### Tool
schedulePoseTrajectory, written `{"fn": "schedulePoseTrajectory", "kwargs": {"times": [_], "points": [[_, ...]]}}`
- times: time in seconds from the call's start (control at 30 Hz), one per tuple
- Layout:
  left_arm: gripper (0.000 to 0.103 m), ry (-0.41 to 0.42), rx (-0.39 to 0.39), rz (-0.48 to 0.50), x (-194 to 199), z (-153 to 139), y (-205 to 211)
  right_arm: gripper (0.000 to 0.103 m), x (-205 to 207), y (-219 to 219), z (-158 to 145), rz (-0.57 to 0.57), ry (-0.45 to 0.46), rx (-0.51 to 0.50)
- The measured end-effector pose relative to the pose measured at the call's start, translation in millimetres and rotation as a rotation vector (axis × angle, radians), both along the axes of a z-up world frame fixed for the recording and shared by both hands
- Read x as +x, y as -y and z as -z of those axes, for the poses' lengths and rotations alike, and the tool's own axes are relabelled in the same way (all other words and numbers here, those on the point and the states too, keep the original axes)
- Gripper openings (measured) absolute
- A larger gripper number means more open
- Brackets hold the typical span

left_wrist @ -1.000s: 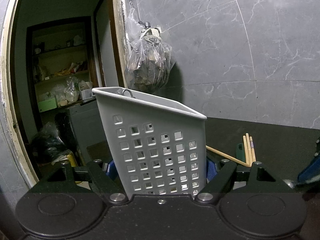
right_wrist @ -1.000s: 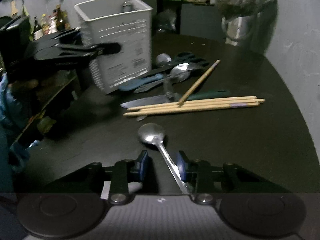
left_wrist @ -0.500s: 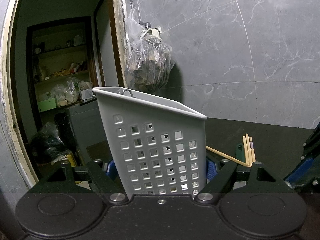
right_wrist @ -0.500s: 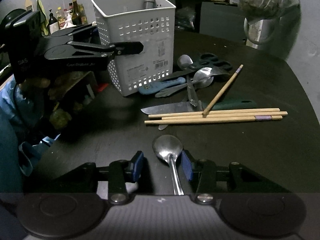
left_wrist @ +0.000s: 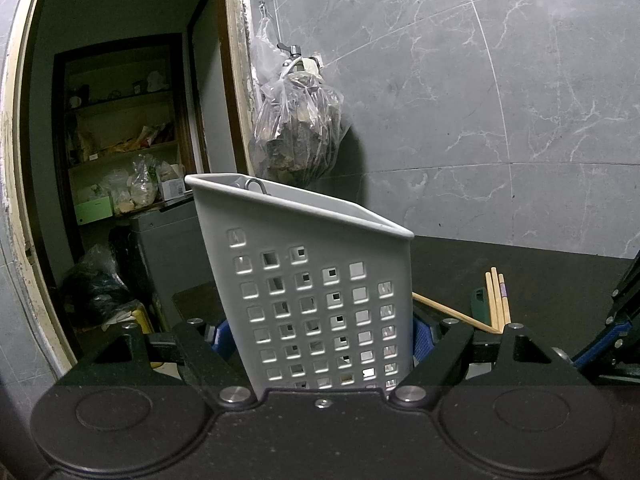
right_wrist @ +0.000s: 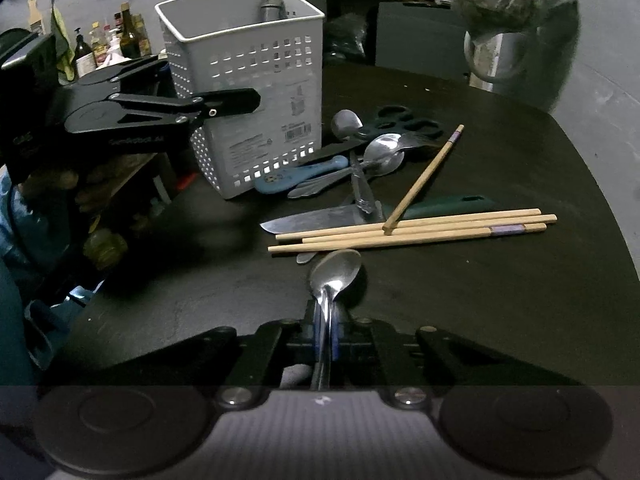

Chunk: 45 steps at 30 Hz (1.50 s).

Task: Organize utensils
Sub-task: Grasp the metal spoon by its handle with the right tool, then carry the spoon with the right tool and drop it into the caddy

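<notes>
A grey perforated caddy (left_wrist: 316, 300) stands tilted on the dark table, and my left gripper (left_wrist: 320, 334) is shut on its lower sides. It also shows in the right wrist view (right_wrist: 256, 92), with a grey handle (right_wrist: 272, 2) inside. My right gripper (right_wrist: 326, 336) is shut on the handle of a steel spoon (right_wrist: 334, 274), bowl pointing forward. Beyond it lie several wooden chopsticks (right_wrist: 412, 230), a knife (right_wrist: 320, 220), a blue-handled utensil (right_wrist: 300, 174), more spoons (right_wrist: 384, 152) and dark scissors (right_wrist: 404, 122).
The dark table (right_wrist: 500, 300) ends at a rounded edge on the right. A plastic bag (left_wrist: 298, 128) hangs on the tiled wall behind the caddy. A metal pot (right_wrist: 504, 56) stands at the table's back right. Bottles (right_wrist: 120, 36) stand far left.
My right gripper has closed on the spoon's handle; its jaws were open around it before. The left gripper still holds the caddy in place.
</notes>
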<state>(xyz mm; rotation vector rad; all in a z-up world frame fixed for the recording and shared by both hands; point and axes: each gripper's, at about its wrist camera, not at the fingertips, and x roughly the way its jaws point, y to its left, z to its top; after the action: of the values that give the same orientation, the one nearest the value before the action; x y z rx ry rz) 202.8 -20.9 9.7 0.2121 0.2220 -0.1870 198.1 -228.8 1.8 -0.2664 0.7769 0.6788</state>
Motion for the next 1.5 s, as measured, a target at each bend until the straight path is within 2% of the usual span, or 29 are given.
{"fn": "schedulePoseTrajectory", "kwargs": {"times": [0.13, 0.3, 0.47, 0.57, 0.7, 0.93, 1.07, 1.17, 1.27, 1.33, 1.5], "points": [[0.081, 0.0, 0.0, 0.0, -0.3, -0.2, -0.2, 0.005, 0.5, 3.8, 0.2, 0.038, 0.0, 0.03], [0.081, 0.001, 0.0, 0.0, -0.5, 0.0, -0.3, 0.001, 0.2, 21.6, -7.9, 0.099, 0.042, 0.161], [0.081, 0.0, 0.0, 0.0, -0.5, 0.3, -0.4, 0.001, 0.5, 27.6, -9.1, 0.132, 0.062, 0.206], [0.081, 0.0, 0.0, 0.0, -0.7, 0.5, -0.5, 0.001, -0.7, 31.6, -14.0, 0.132, 0.088, 0.265], [0.081, 0.0, -0.001, 0.0, -0.8, 0.4, -0.5, 0.001, 0.5, 34.7, -28.0, 0.118, 0.133, 0.398], [0.081, 0.0, 0.0, 0.001, -0.5, 0.2, -0.1, 0.002, 10.3, 28.2, -67.0, 0.051, 0.294, 0.638], [0.081, 0.0, 0.0, 0.001, -0.5, 0.5, -0.2, 0.002, 34.6, 18.5, -91.1, 0.037, 0.354, 0.815], [0.081, -0.001, 0.001, 0.003, -0.7, -0.2, 0.5, 0.002, 60.6, 6.1, -105.0, 0.026, 0.364, 0.931], [0.081, -0.001, 0.001, 0.006, -0.7, -0.6, 0.9, 0.002, 89.6, -9.8, -110.6, 0.023, 0.347, 1.001], [0.081, -0.001, 0.0, 0.008, -0.2, -0.3, 0.5, 0.002, 106.8, -20.8, -110.2, 0.023, 0.328, 1.026], [0.081, 0.001, -0.001, 0.011, -0.9, -0.8, 0.9, 0.002, 131.6, -48.6, -93.7, 0.02, 0.292, 0.99]]}}
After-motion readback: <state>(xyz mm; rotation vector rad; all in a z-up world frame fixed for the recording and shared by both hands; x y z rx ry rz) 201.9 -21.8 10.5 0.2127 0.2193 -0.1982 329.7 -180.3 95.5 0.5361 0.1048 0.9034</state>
